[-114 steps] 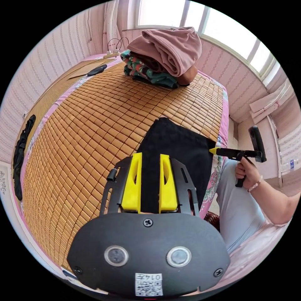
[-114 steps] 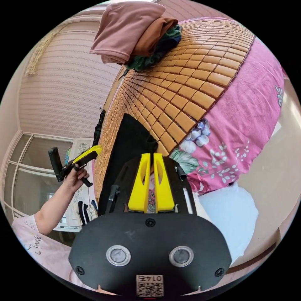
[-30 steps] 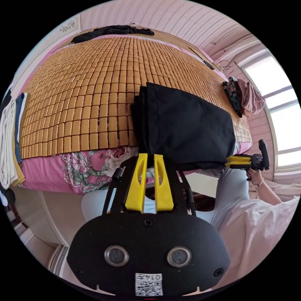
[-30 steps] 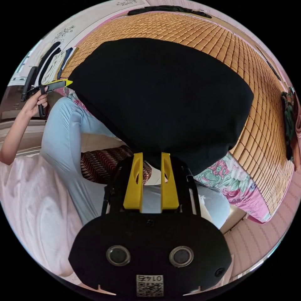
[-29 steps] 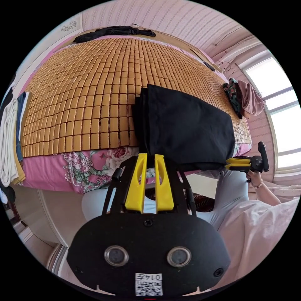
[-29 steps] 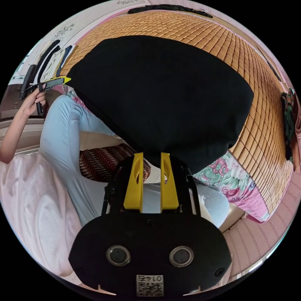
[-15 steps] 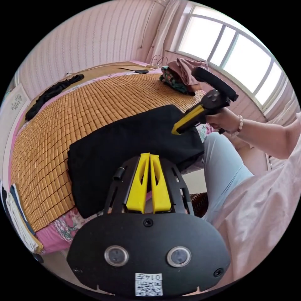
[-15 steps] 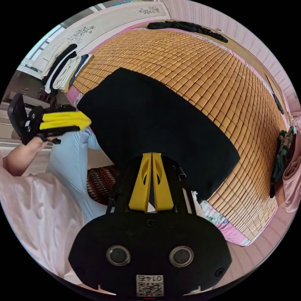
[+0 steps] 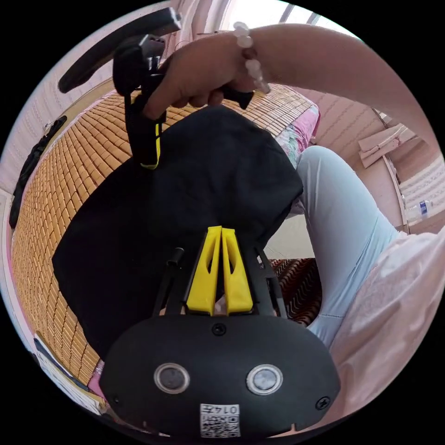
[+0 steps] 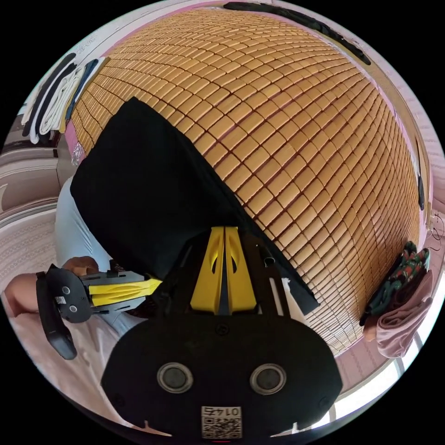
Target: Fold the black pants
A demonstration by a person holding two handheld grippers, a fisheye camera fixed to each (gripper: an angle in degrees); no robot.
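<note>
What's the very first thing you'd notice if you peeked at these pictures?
The big black pants stand out first, a dark slab lying at the near edge of the golden tiled mat that covers the bed. Next come the bright yellow jaws of the left gripper, closed over the pants' near edge. In the left gripper view the right gripper reaches down onto the pants, held by a hand.

Left gripper (image 9: 221,232) and right gripper (image 10: 225,232): jaws pressed together.

Bed and bedroom clutter around my grippers

I see a bamboo tile mat (image 10: 296,139) spreading ahead of my right gripper, a clothes pile (image 10: 401,296) off its right side, folded linens (image 10: 55,104) far left, and a patterned stool (image 9: 296,287) beside my left gripper.
</note>
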